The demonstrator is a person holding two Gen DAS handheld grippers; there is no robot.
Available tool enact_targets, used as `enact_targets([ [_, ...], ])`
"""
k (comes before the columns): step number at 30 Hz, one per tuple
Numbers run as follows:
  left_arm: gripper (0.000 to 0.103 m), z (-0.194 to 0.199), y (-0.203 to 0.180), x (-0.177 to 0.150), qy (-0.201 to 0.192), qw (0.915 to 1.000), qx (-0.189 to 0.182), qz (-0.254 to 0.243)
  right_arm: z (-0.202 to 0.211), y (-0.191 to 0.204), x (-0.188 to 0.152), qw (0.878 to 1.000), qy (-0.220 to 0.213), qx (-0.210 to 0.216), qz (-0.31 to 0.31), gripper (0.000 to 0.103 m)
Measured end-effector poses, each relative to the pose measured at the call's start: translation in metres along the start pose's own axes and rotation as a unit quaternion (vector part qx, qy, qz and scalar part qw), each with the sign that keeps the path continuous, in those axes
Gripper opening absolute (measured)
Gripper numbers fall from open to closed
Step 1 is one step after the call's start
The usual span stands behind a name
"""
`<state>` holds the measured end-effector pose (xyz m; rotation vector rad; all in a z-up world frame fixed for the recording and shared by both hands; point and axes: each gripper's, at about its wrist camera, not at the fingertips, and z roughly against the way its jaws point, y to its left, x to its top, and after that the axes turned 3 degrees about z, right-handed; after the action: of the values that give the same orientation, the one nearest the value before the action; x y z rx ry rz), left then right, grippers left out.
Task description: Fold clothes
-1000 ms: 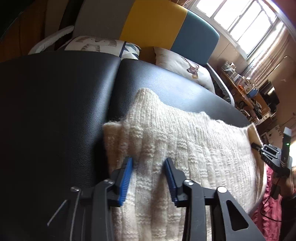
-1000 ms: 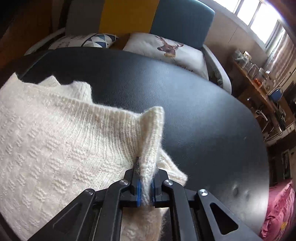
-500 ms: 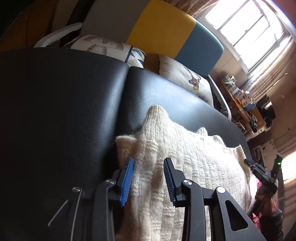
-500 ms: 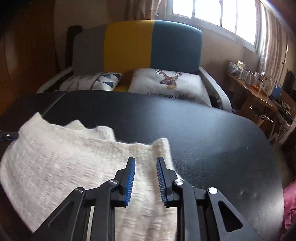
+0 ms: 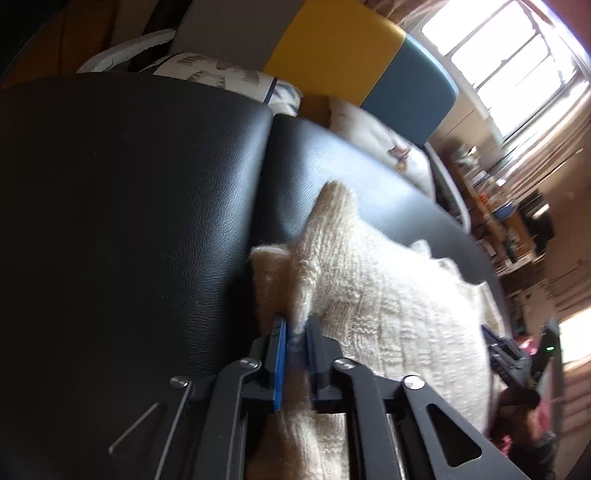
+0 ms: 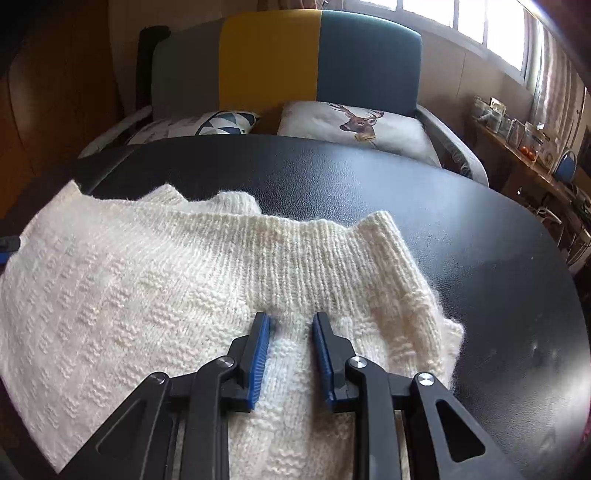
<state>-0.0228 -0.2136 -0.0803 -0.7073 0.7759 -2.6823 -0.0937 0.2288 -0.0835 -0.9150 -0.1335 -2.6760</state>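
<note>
Item one: a cream cable-knit woollen sweater [image 6: 155,295], lying spread on my black leather-look padded counter [image 6: 461,229], its ribbed edge turned toward the far side and one corner peaked upward at the right end.

Item two: my left gripper [image 5: 295,328], black frame with blue pads. In the left wrist view its jaws stand close together with a raised ridge of the sweater's [image 5: 388,295] left edge pinched between them; the pads press on the knit. This view is blurred.

Item three: my right gripper [image 6: 290,321], same make. Its jaws stand apart above the sweater's right portion, just short of the ribbed band; the knit lies beneath and between the pads, which do not press on it. It shows also at the right edge of the left wrist view [image 5: 495,343].

Item four: the counter [image 5: 129,221] has a seam running through its surface just beside the sweater's left edge.

Item five, beyond the counter: a sofa with grey, yellow and teal back panels [image 6: 288,55], carrying a white cushion printed with a deer head [image 6: 354,125] and a cushion with blue triangles [image 6: 207,125].

Item six: a bright window [image 6: 480,22] at the upper right, with a cluttered wooden shelf [image 6: 524,144] under it.
</note>
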Motion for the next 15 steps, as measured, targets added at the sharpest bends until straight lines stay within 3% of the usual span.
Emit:
enact_targets([
  [1,0.054,0.005,0.005,-0.002,0.003,0.9999,-0.012,0.011,0.0,-0.002,-0.001,1.0,-0.004,0.004,-0.004,0.025],
  [2,0.063,0.01,0.012,-0.006,0.004,0.9994,-0.023,0.023,0.0,-0.002,-0.001,1.0,-0.007,0.006,-0.006,0.025],
  [9,0.062,0.044,0.035,-0.066,0.038,0.9944,-0.098,0.014,0.002,-0.003,-0.005,1.0,-0.019,0.007,-0.012,0.025],
  [15,0.059,0.054,0.029,-0.092,0.03,0.9868,-0.159,0.007,0.004,-0.001,-0.007,1.0,-0.025,0.002,-0.015,0.025],
])
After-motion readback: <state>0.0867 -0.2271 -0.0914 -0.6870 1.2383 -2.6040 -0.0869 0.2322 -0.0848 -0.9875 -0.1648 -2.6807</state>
